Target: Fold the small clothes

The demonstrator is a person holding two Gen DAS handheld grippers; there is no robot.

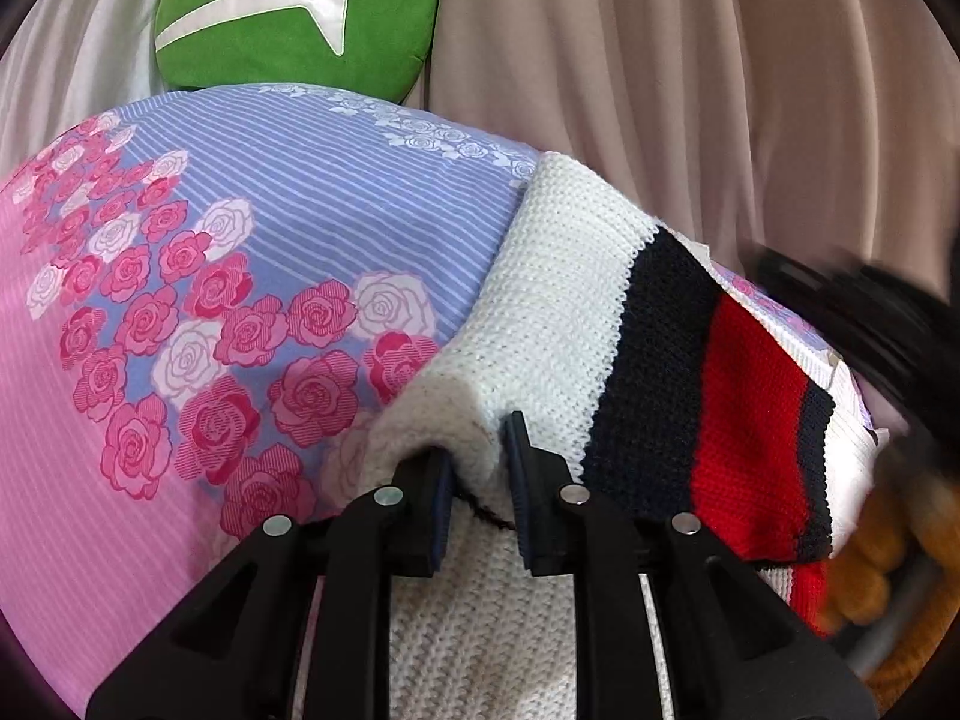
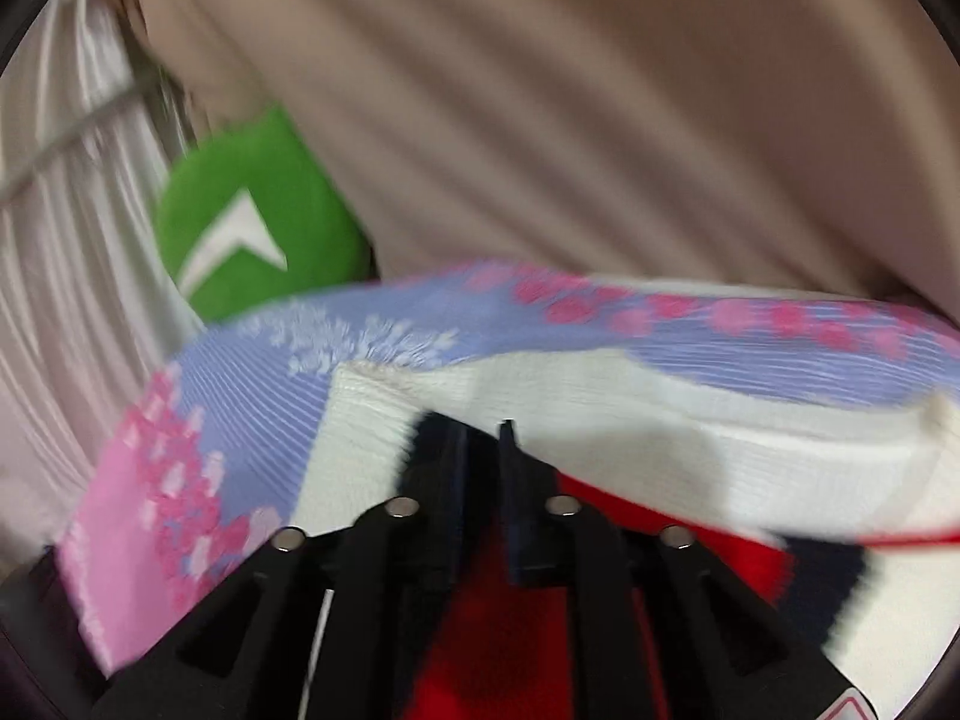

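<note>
Left gripper (image 1: 477,450) pinches a white fold of the knit sweater (image 1: 558,312) lying centre-right on the floral sheet (image 1: 240,276); right gripper (image 2: 483,450), blurred, parted and empty, risks dragging the fold loose.

Left gripper (image 1: 474,468) pinching a raised fold of the white knit sweater (image 1: 552,300), striped navy and red; rose-print bedsheet (image 1: 240,252) beneath; green cushion (image 1: 294,18) behind, against beige curtain (image 1: 690,90).
</note>
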